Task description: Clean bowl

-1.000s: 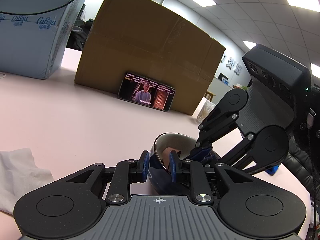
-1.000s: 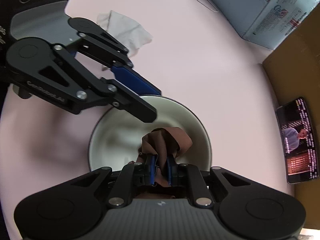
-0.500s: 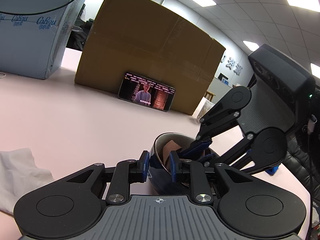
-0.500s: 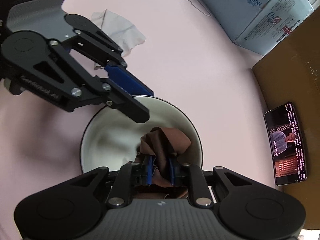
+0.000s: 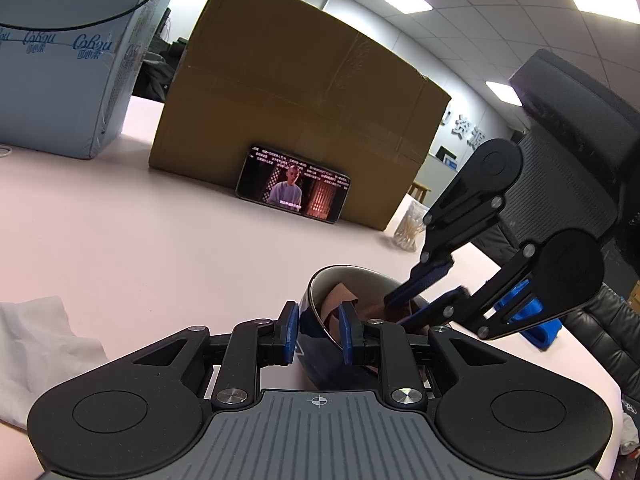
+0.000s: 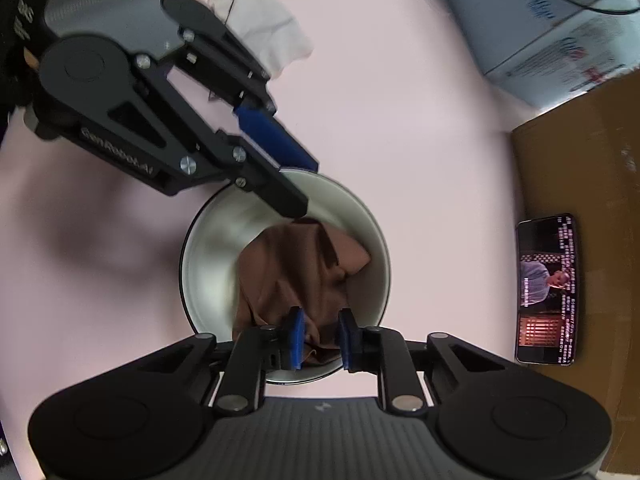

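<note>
While the left tongs [image 5: 318, 330] pinch the upright bowl's [image 6: 208, 248] rim, the right tongs [image 6: 320, 338] grip the brown cloth [image 6: 296, 276] inside.

Right tool [image 6: 319, 336] presses brown cloth [image 6: 296, 276] inside bowl [image 6: 208, 256].

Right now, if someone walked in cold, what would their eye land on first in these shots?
Probably the brown cloth bunched inside the bowl at the centre of the table, pinched by the right hand-held gripper, while the left hand-held gripper clamps the bowl's rim. Next, the phone playing a video, propped against the cardboard box behind.
</note>
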Tool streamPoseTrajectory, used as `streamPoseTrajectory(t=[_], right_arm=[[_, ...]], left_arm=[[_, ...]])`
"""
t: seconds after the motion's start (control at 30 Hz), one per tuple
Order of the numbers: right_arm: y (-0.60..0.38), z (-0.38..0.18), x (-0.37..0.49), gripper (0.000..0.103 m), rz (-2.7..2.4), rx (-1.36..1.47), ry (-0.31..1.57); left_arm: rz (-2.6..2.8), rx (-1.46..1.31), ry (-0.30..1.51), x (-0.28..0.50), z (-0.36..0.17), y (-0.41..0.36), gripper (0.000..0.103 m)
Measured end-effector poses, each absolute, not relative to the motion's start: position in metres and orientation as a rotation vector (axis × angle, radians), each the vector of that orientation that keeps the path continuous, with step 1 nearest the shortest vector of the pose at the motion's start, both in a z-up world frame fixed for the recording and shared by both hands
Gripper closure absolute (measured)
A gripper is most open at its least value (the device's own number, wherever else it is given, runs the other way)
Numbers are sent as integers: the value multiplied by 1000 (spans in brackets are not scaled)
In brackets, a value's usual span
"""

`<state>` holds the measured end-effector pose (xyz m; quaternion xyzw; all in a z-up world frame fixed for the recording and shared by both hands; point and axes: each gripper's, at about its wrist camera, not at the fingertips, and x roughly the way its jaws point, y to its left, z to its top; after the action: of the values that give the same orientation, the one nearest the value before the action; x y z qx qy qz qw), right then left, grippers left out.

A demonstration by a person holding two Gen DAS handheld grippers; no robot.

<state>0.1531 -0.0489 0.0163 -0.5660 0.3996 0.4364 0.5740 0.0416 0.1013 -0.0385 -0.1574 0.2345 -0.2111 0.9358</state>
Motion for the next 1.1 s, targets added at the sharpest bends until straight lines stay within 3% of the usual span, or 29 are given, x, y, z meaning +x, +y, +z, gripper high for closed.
streamPoseTrajectory(t=[0.13,0.37,0.67,0.93,1.1], right_arm=[[-46,4,154,91,1070,-1300,986],[-53,10,146,88,1157,-1153,933],[-62,25,137,57,1096,-1215,828],[-55,13,137,58,1148,-1243,856],[-51,10,129,56,1147,-1296,746]], left_arm=[[-431,-320,478,41,-39,101,82],[-430,-319,479,42,-39,101,82],[-430,-316,478,42,-39,101,82],[-431,-318,479,41,-39,100,82],[-431,-319,480,41,-39,100,82]])
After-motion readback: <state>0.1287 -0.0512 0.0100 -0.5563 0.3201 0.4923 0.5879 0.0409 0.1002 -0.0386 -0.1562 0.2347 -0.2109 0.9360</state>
